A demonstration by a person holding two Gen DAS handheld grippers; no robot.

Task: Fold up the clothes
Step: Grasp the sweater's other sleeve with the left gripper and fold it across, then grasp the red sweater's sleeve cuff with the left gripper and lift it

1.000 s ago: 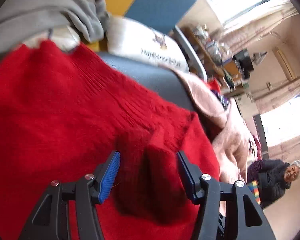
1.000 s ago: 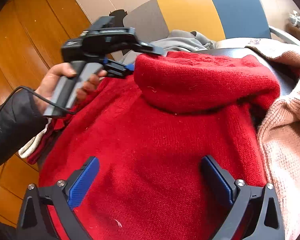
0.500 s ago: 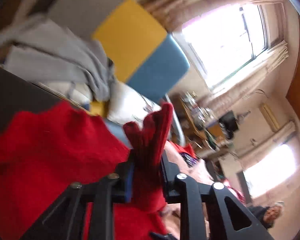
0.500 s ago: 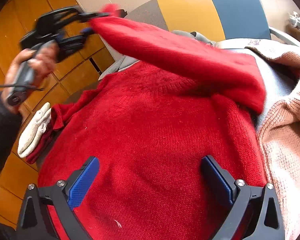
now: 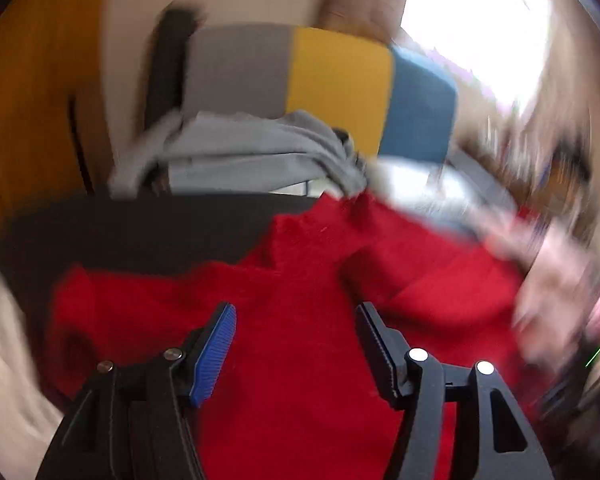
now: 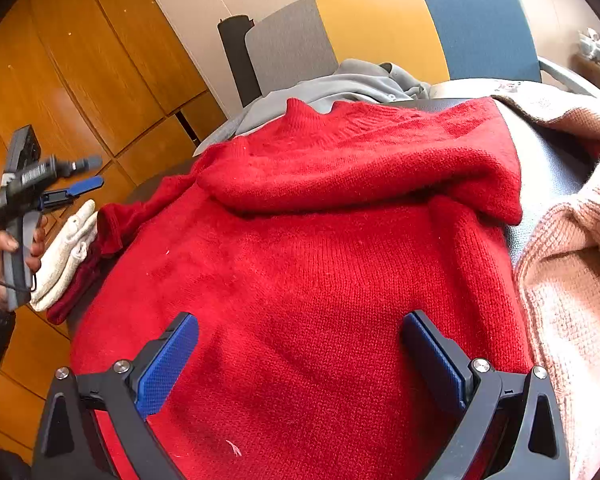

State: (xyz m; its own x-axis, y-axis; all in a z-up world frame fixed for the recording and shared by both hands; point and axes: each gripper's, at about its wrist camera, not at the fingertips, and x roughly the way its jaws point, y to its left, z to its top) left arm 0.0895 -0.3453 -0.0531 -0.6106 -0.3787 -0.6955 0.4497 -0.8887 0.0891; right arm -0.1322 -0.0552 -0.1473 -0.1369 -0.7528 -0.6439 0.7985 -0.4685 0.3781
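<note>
A red sweater (image 6: 320,264) lies spread over a dark padded surface (image 6: 548,168), filling the centre of the right wrist view; one sleeve (image 6: 360,164) is laid across the body of the garment from about 10 o'clock to 3 o'clock, its far end reaching the dark surface. Right gripper (image 6: 300,360): fingers spread wide, blue pads facing each other over the lower part of the sweater with nothing pinched between them; whether the tips touch the knit cannot be told. Left gripper (image 6: 82,176) is seen at 9 o'clock in the right wrist view, held in a hand (image 6: 4,252) clear of the sweater's left edge. Its jaws have just been opening; in the left wrist view, which is motion-blurred, the left gripper (image 5: 296,336) shows its fingers apart, with red knit behind them but nothing gripped. A folded whitish cloth (image 6: 66,252) sits at the sweater's left edge, at 9 o'clock, just beside the hand. A grey garment (image 6: 340,84) is bunched at 12 o'clock beyond the sweater, against a chair back (image 6: 380,28) panelled grey, yellow and blue. A pink knitted garment (image 6: 572,280) lies at 3 o'clock, touching the right edge of the sweater. Wooden panelling (image 6: 80,80) fills the upper left.
</note>
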